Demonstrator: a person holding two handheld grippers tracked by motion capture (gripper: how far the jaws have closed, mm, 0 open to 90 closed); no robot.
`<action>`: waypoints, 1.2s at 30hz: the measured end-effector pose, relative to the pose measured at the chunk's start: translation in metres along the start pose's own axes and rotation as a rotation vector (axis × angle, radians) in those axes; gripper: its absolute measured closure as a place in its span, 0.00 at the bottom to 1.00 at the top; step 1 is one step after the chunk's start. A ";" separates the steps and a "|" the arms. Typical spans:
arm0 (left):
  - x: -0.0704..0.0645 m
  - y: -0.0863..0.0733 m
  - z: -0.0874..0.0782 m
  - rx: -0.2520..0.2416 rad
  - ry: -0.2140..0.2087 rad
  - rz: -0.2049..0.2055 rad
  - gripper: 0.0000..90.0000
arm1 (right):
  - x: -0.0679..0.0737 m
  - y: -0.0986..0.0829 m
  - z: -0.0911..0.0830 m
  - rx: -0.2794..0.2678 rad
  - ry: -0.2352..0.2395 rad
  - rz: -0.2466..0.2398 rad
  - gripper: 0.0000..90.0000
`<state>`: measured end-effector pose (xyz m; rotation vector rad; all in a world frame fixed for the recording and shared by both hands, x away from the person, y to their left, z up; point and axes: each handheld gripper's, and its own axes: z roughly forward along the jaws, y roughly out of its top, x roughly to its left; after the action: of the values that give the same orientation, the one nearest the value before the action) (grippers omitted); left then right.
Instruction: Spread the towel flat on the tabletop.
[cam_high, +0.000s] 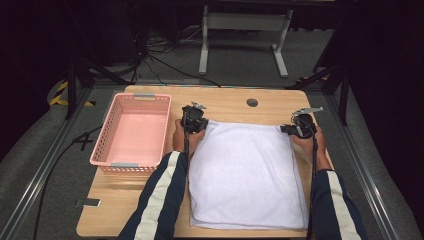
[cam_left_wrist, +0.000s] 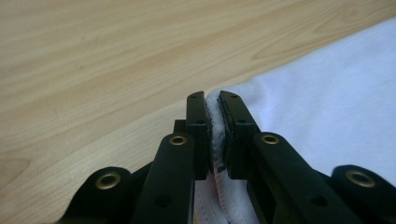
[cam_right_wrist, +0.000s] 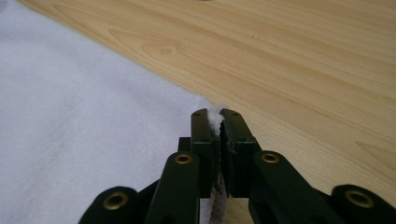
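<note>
A: Surface, quick?

B: Light wood-grain table (cam_high: 230, 102), pale tan, w/ a small round dark grommet (cam_high: 252, 102) set into it, just beyond and between the two tongs. Grain is seen close up in both gripper views.

A: Tongs?

B: Left gripper (cam_high: 194, 122) is clamped shut on the far-left corner of the white towel (cam_high: 247, 175); in the left gripper view (cam_left_wrist: 213, 109) a fold of terry is pinched between the jaws, cloth spread to the right, bare wood to the left. Right gripper (cam_high: 298, 127) is closed on the far-right corner; in the right gripper view (cam_right_wrist: 215, 122) a tuft of cloth is squeezed between the jaws, towel (cam_right_wrist: 70, 116) spread to the left, bare wood to the right and ahead.

A: Towel itself?

B: Laid flat on the table, stretched between the tongs and running back toward the person; layered edges are seen at the near end. Corner (cam_left_wrist: 327, 107) at the left tongs is lifted a bit.

A: Anything else?

B: Pink plastic basket (cam_high: 132, 132), perforated walls, is set just outboard of the left gripper.

A: Room?

B: Grey floor, dark curtains all round, white desk frame (cam_high: 245, 30) well beyond the tongs, black cables (cam_high: 150, 55) on the floor, yellow-black hazard tape (cam_high: 60, 92) far left. Metal rails are run along both sides of the table.
</note>
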<state>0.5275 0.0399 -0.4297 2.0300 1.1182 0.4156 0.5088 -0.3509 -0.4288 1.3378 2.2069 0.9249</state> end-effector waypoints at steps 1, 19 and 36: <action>-0.003 0.003 -0.004 -0.006 -0.014 0.018 0.92 | 0.001 0.001 -0.004 -0.010 0.008 -0.006 0.94; -0.029 -0.032 -0.112 -0.107 -0.182 0.266 0.91 | 0.034 -0.022 -0.094 -0.180 0.222 -0.192 0.94; -0.063 -0.126 -0.174 -0.076 -0.353 0.466 0.90 | 0.065 -0.105 -0.163 -0.139 0.457 -0.468 0.93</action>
<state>0.3162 0.1095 -0.4065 2.1813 0.4078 0.3032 0.3105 -0.3813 -0.3882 0.5346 2.5639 1.2503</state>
